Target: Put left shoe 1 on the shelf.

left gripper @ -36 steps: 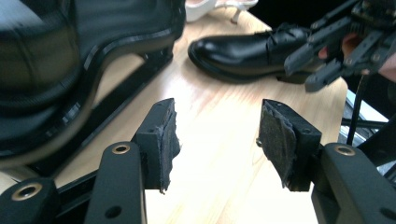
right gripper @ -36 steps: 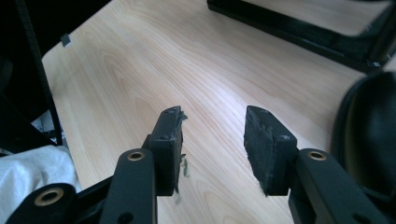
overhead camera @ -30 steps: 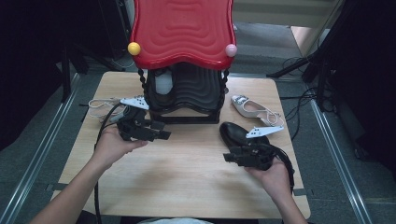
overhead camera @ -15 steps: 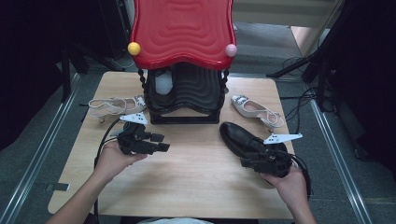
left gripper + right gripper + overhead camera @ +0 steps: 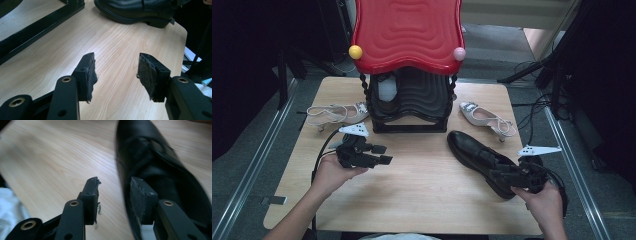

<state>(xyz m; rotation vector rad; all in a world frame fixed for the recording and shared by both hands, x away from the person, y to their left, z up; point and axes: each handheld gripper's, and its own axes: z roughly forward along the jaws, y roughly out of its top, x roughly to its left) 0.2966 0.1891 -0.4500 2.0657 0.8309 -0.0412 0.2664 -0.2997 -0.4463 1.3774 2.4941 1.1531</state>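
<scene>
Your right gripper [image 5: 113, 195]: jaws spread astride the near rim of the black shoe [image 5: 482, 155], placed to pinch it. Your left gripper [image 5: 115, 75]: jaws spread, empty, over the bare surface [image 5: 427, 185].

Before you, a pale wooden bench [image 5: 427, 190] with rounded corners, grey carpeted floor [image 5: 247, 150] around it, metal rails [image 5: 254, 165] at both sides, dark surroundings, black cables [image 5: 532, 107] trailing right.
</scene>
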